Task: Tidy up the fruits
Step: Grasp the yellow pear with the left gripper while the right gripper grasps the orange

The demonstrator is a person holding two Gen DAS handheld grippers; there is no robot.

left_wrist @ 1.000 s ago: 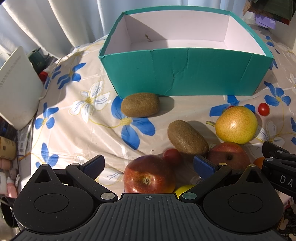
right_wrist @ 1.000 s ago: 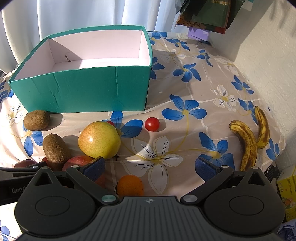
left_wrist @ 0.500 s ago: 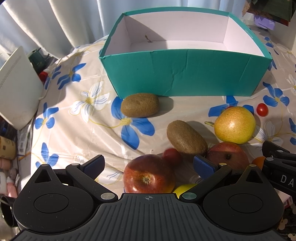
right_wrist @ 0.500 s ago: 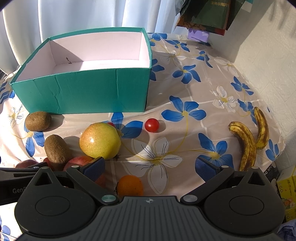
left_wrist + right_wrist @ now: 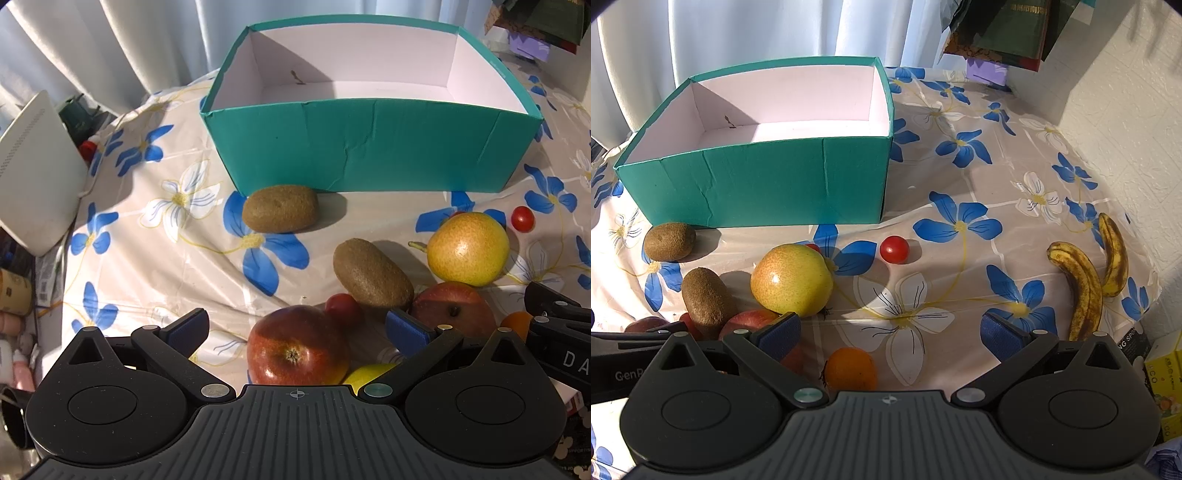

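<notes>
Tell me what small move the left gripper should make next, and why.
Probably ease the left gripper down around the red apple and close. It is open, the apple sits right between its fingers, and the teal box appears to hold no fruit yet.

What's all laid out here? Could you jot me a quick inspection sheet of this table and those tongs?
Surface: floral tablecloth, sunlit, wrinkled.
Job's things: teal box, nothing seen inside; two kiwis, pear, apples, orange, cherry tomato, two bananas.
Clutter: white device and bottles at the left edge; small cartons at the right.
Tongs: left tongs open above an apple; right tongs open, holding nothing.
Cables: nothing seen.
Surroundings: curtain, white wall.
</notes>
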